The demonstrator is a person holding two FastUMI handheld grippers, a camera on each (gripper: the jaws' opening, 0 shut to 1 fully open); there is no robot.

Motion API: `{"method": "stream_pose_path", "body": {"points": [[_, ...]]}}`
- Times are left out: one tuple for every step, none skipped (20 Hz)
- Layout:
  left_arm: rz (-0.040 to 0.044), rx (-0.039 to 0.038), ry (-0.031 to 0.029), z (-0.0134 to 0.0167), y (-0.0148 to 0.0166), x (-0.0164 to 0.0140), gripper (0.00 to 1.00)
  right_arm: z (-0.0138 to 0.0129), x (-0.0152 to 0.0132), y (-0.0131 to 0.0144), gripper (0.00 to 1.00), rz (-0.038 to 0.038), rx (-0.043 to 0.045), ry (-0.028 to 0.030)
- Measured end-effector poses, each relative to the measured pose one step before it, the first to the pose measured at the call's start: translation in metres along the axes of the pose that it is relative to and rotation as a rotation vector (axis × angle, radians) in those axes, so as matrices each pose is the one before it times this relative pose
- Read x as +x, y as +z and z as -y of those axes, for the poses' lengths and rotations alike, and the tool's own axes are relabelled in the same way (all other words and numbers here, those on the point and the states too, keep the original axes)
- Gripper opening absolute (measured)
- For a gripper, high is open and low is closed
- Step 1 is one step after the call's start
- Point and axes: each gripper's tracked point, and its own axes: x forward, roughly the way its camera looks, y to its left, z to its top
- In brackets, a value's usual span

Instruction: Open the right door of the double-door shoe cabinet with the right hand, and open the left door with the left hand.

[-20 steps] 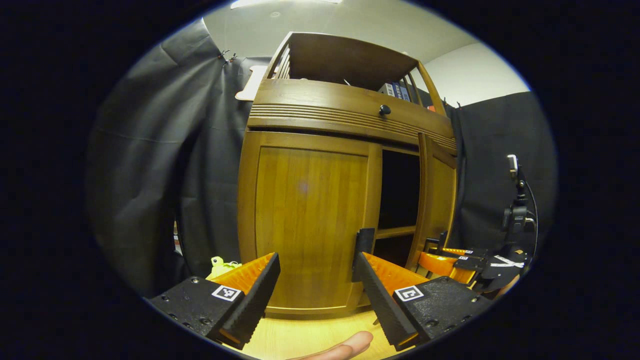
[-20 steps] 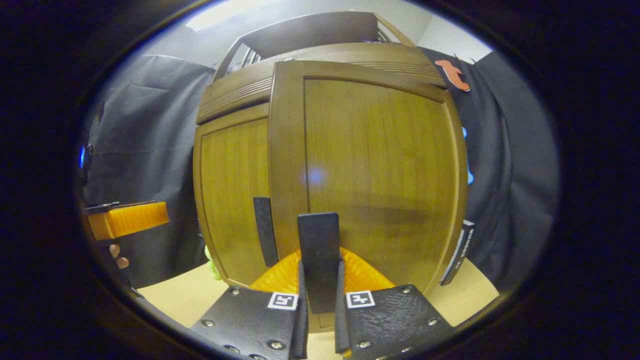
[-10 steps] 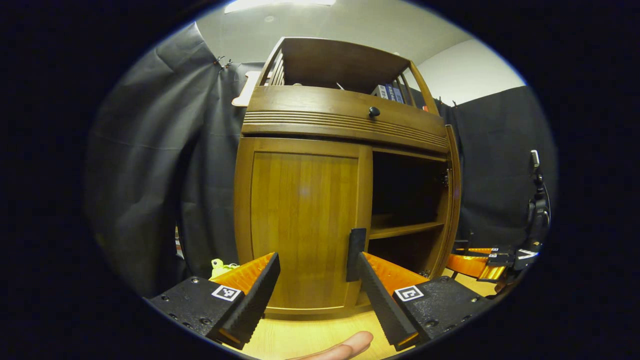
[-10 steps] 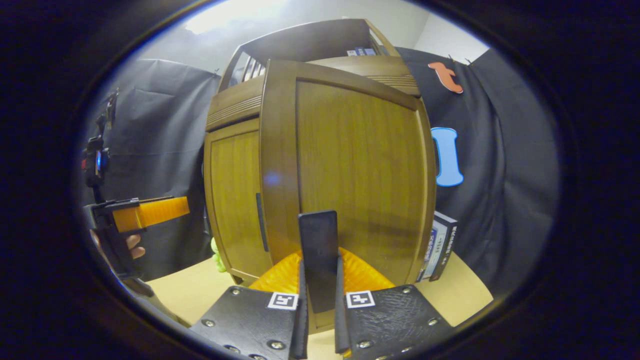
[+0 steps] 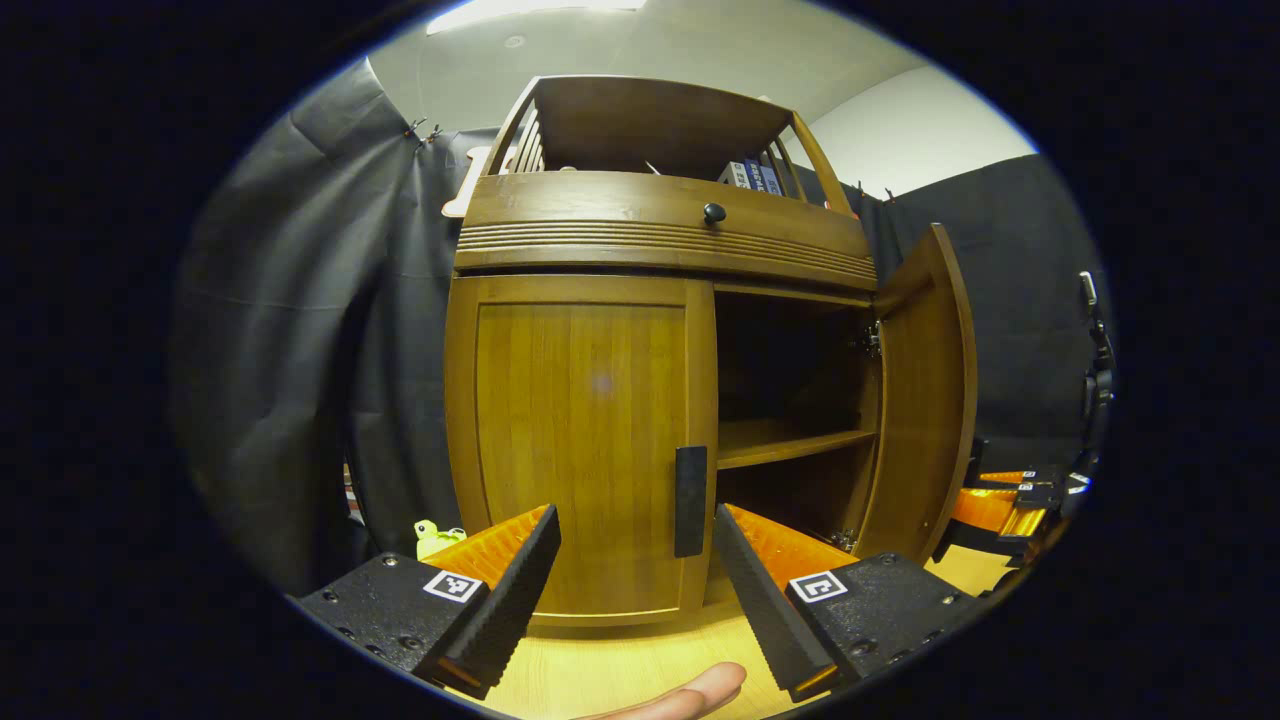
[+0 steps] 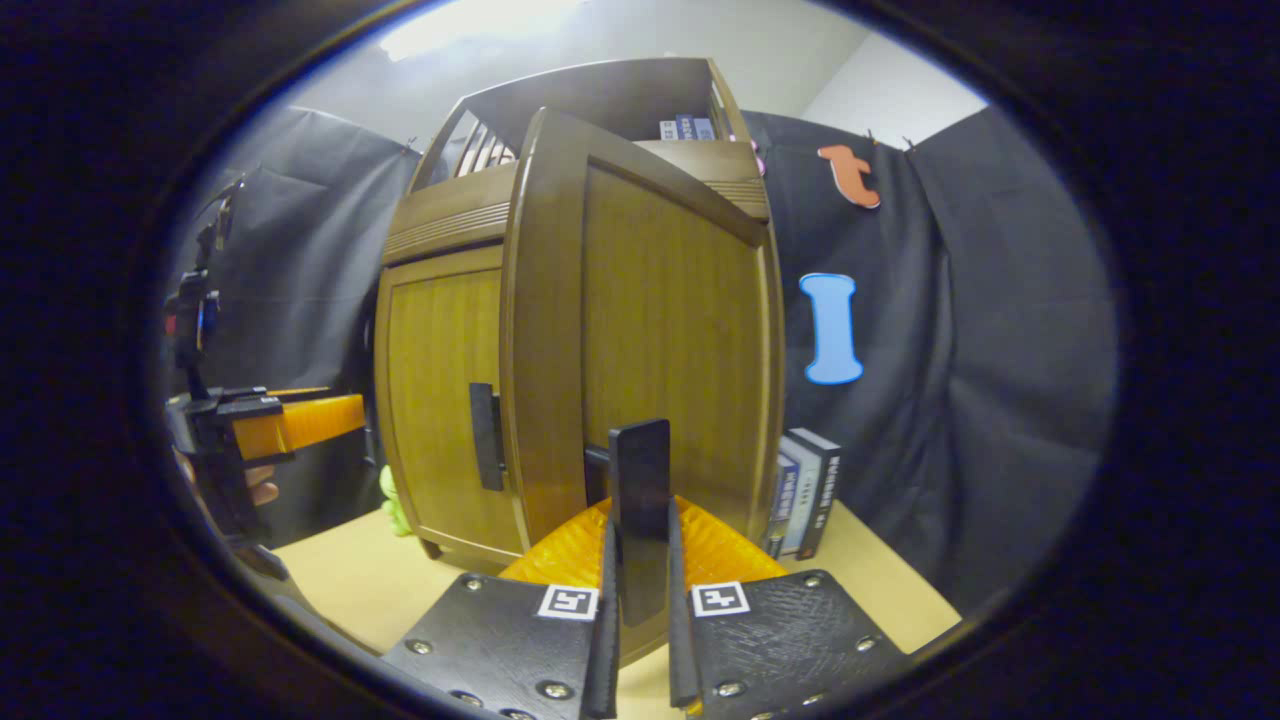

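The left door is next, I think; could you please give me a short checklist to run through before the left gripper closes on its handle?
1. Right door swung open: ok.
2. Right gripper shut on the right door's handle: ok.
3. Left door closed: ok.
4. Left gripper open: ok.
5. Left door's handle between its fingers: not ok, it lies beyond the tips.
6. Shelf contents: cannot tell.

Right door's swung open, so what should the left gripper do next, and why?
Probably ease the left gripper forward and close its open jaws on the dark vertical handle of the closed wooden left door. The wooden right door already stands wide, its handle clamped in the right gripper.
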Motion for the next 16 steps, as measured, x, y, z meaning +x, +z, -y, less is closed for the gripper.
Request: {"method": "stream_pose_path", "body": {"points": [[0.00088,-0.00037,-0.00465,0.00182,-0.00037,-0.00056,0.92,0.00677,-0.00448,0.00076,0.2,0.00436,-0.02283,-0.02704],[0.00034,-0.00032,-0.00321,0.00096,0.0005,-0.0005,0.92,0.00723,-0.00245,0.00041,0.19,0.00094,-0.0253,-0.02446],[0.00315,-0.00071,-0.00099,-0.00045,0.00067,-0.0009,0.92,0.0044,-0.00285,0.00065,0.19,0.00246,-0.01996,-0.01376],[0.00154,0.00036,0.00038,-0.00041,0.00054,-0.0004,0.96,0.00966,-0.00037,-0.00052,0.2,0.00672,-0.02612,-0.02774],[0.00208,-0.00017,-0.00019,0.00077,0.00026,-0.00037,0.92,0.01198,0.01015,-0.00969,0.2,-0.00639,0.02958,-0.0237],[0.00181,0.00038,0.00021,-0.00028,0.00096,-0.00009,0.92,0.00619,-0.01341,0.00805,0.04,-0.00451,0.0192,-0.00941],[0.00247,0.0001,0.00042,-0.00045,-0.00005,-0.0004,0.92,0.00797,-0.00339,-0.0011,0.03,-0.00024,0.01429,-0.00887],[0.00022,0.00094,0.00049,-0.00115,0.00098,-0.00007,0.92,0.01175,0.00061,0.00009,0.03,0.00019,0.00638,-0.02174],[0.00084,-0.00073,0.00175,-0.00062,0.00037,0.00004,0.96,0.0174,0.00012,-0.00194,0.03,0.0013,-0.0089,-0.03979],[0.00036,-0.00099,0.00134,-0.00009,0.00039,0.00098,0.96,0.01502,0.00104,-0.00159,0.02,-0.00117,-0.01095,-0.03496],[-0.0021,-0.00031,0.00043,0.00025,-0.00125,-0.00115,0.96,0.01038,-0.00349,0.00209,0.02,0.00199,0.02442,0.00115],[-0.00237,0.00014,-0.00053,-0.00026,-0.00099,0.00097,0.96,0.00282,0.00261,-0.00163,0.01,-0.00654,0.04042,0.01452],[-0.0022,-0.00078,0.00241,-0.00016,-0.00045,0.0004,0.96,0.00812,0.00228,0.0002,0.01,-0.00144,0.03097,0.01129],[-0.00377,-0.00043,0.00379,-0.00106,-0.00069,0.00117,0.96,0.00492,0.00066,-0.00096,0.01,0.00039,0.0081,0.01348],[-0.00291,-0.00102,0.00294,-0.0007,-0.00121,0.00109,0.92,0.00445,0.00163,-0.00055,0.01,0.00336,0.00838,0.00909],[-0.00193,0.00031,-0.00026,0.00052,-0.00029,0.00105,0.92,0.00198,0.00035,-0.00115,0.01,-0.00082,0.00251,0.00808]]}}
